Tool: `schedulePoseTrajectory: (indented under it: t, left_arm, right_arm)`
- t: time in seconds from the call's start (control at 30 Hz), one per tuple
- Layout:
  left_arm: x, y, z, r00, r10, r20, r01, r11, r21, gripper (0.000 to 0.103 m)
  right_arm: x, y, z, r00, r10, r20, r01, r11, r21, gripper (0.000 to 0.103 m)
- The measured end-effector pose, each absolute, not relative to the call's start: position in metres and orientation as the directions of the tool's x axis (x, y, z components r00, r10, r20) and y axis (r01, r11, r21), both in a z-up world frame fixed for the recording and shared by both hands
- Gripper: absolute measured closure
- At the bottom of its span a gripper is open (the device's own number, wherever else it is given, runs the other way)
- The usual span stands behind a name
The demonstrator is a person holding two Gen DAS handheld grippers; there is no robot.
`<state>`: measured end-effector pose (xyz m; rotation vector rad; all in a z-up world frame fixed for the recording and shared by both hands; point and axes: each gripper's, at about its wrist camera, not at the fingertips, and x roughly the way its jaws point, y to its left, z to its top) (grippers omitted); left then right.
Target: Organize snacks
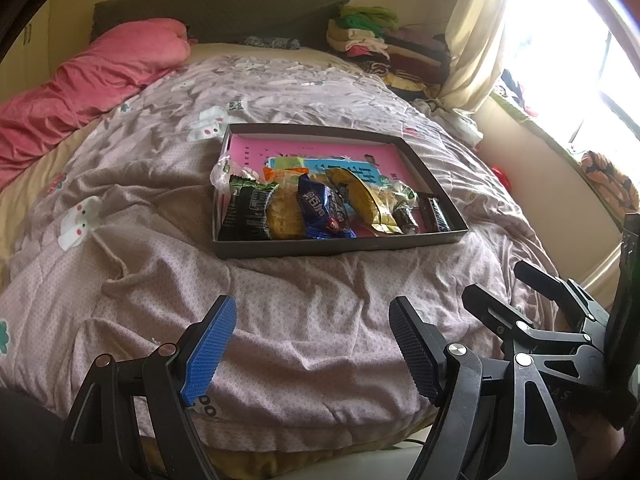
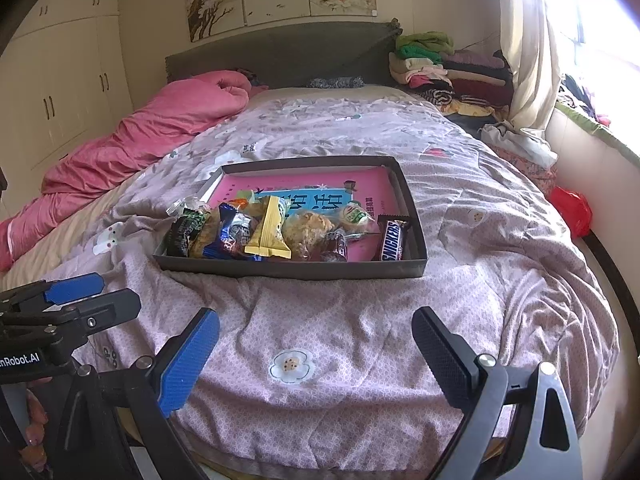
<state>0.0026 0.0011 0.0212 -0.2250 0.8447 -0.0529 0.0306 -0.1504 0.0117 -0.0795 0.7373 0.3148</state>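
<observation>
**Snacks heaped in one tray on the bed, both tongs empty**

My left tongs (image 1: pixel 312 344) and right tongs (image 2: pixel 316 356) gape wide over the quilt (image 2: pixel 360 320), gripping nothing. One dark tray (image 2: pixel 296 270) sits mid-bed, long axis running away from me. Snacks crowd its near end, maybe seven, overlap blurs the count. One Snickers bar (image 2: pixel 394 240) points lengthwise along the tray's right wall; its label reads only in the right view.
</observation>
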Motion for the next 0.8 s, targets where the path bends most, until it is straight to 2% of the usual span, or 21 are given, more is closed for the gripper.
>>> schedulePoseTrajectory:
  t: [0.8]
  left_arm:
    - [0.0001, -0.0032, 0.0224, 0.669, -0.083, -0.739, -0.049, 0.987, -0.154, 0.023]
  right_arm:
    - [0.0322, -0.1539, 0.0119, 0.699, 0.254, -0.669, -0.301, 0.953, 0.047, 0.006]
